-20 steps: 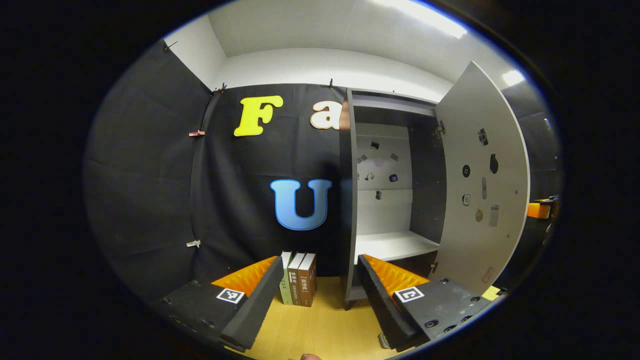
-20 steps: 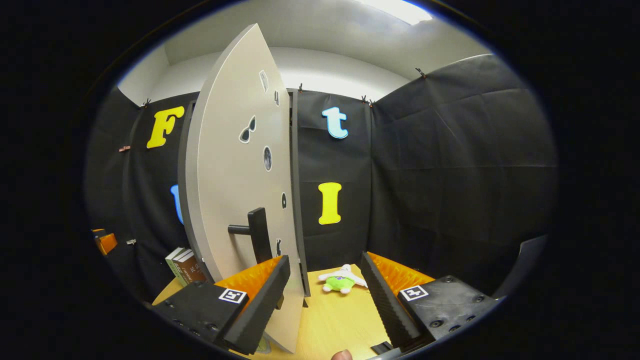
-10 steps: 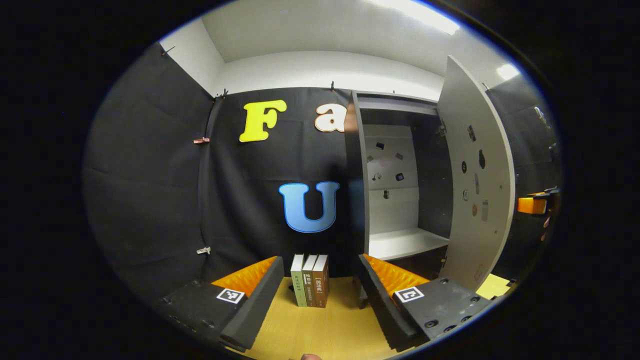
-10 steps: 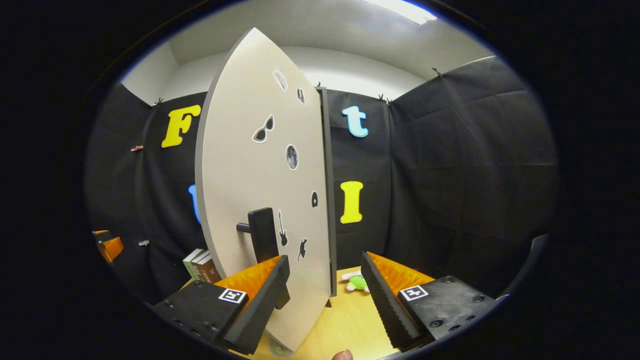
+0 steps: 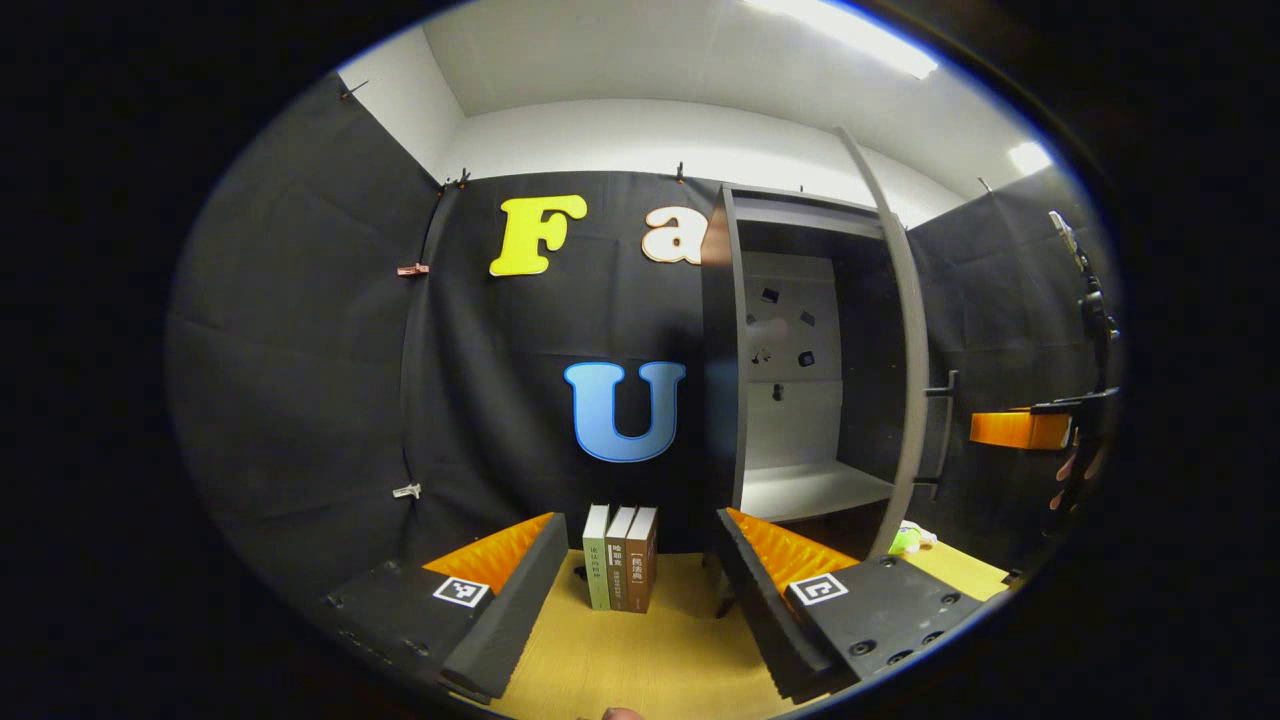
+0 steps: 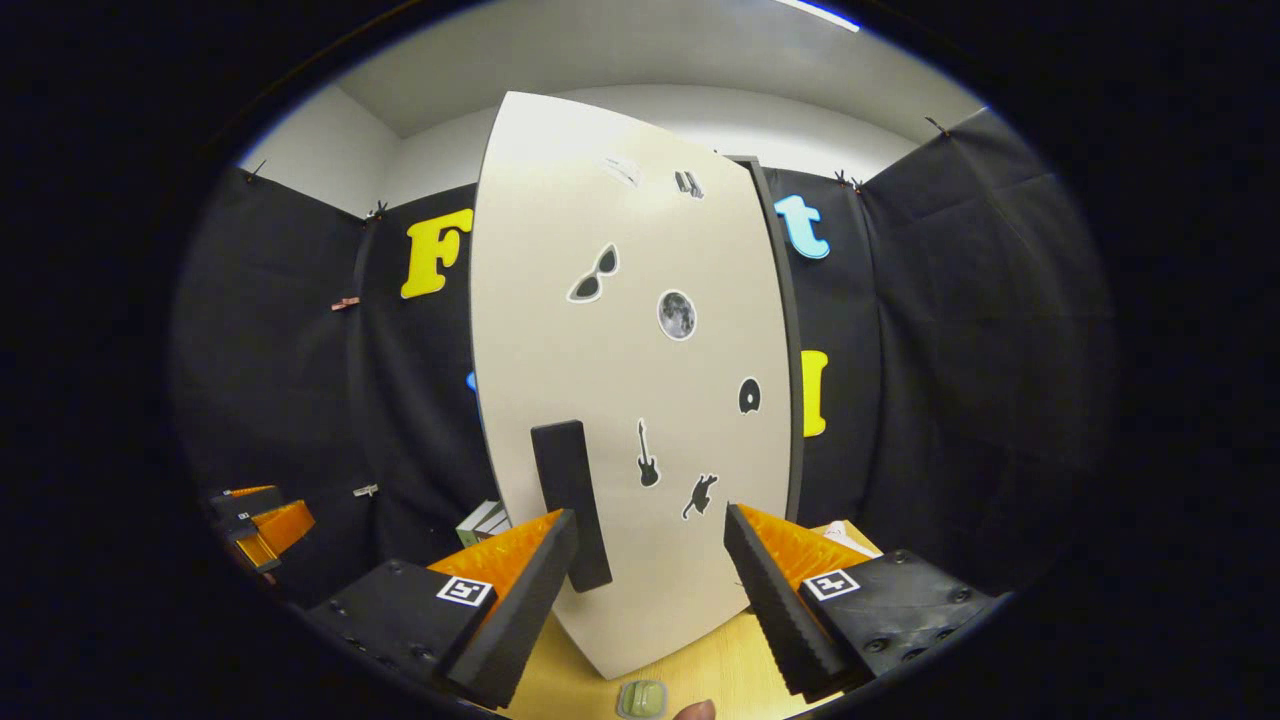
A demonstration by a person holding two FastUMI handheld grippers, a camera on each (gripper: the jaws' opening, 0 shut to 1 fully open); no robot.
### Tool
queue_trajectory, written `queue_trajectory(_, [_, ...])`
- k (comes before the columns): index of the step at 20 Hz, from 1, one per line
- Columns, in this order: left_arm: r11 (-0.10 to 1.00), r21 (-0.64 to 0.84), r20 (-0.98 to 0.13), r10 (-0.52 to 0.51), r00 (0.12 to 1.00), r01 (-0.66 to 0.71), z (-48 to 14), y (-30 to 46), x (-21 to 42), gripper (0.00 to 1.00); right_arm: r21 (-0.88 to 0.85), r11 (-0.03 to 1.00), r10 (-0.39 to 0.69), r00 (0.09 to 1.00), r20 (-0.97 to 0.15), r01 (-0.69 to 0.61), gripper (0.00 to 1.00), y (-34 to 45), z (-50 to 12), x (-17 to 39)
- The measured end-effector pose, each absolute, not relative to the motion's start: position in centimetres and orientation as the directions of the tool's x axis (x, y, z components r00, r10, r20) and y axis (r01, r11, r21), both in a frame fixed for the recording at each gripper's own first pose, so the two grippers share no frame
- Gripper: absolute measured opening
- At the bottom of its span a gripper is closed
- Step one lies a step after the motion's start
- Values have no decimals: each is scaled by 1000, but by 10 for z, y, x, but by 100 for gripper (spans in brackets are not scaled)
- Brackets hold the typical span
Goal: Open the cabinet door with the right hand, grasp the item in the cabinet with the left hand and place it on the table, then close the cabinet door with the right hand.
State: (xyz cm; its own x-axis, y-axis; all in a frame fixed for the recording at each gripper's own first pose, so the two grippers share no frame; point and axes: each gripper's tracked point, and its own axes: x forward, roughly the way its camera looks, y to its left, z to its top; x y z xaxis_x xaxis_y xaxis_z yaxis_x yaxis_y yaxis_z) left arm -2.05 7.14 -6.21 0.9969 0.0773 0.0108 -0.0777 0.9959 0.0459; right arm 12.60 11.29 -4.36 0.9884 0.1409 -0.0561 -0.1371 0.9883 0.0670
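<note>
In the left gripper view, the cabinet (image 5: 790,400) opening at 1 o'clock stands free between its side panel and the door (image 5: 905,380) edge. Books (image 5: 620,558) stand on the bench (image 5: 640,660) at 12 o'clock. In the right gripper view, the door with its handle (image 6: 570,500) blocks 12 o'clock.

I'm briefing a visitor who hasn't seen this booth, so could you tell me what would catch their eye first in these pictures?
The pale cabinet door, dotted with small stickers, looms right in front of the open right gripper, its dark handle near the gripper's left finger. In the left gripper view, the cabinet stands partly open with a bare white shelf, and three books stand upright on the table beside it.
</note>
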Motion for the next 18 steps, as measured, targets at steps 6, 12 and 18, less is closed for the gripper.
queue_trajectory(6, [996, 32, -5, 88, 996, -88, -64, 65, -17, 93, 33, 986, 162, 986, -39, -161, 96, 117, -43, 121])
queue_trajectory(12, [995, 40, 2, 96, 995, -96, -56, 49, -17, 93, 22, 981, 193, 981, -18, -193, 96, 115, -39, 108])
queue_trajectory(18, [995, 49, -7, 85, 996, -85, -55, 22, -19, 93, 2, 981, 196, 981, -12, -196, 96, 97, -39, 106])
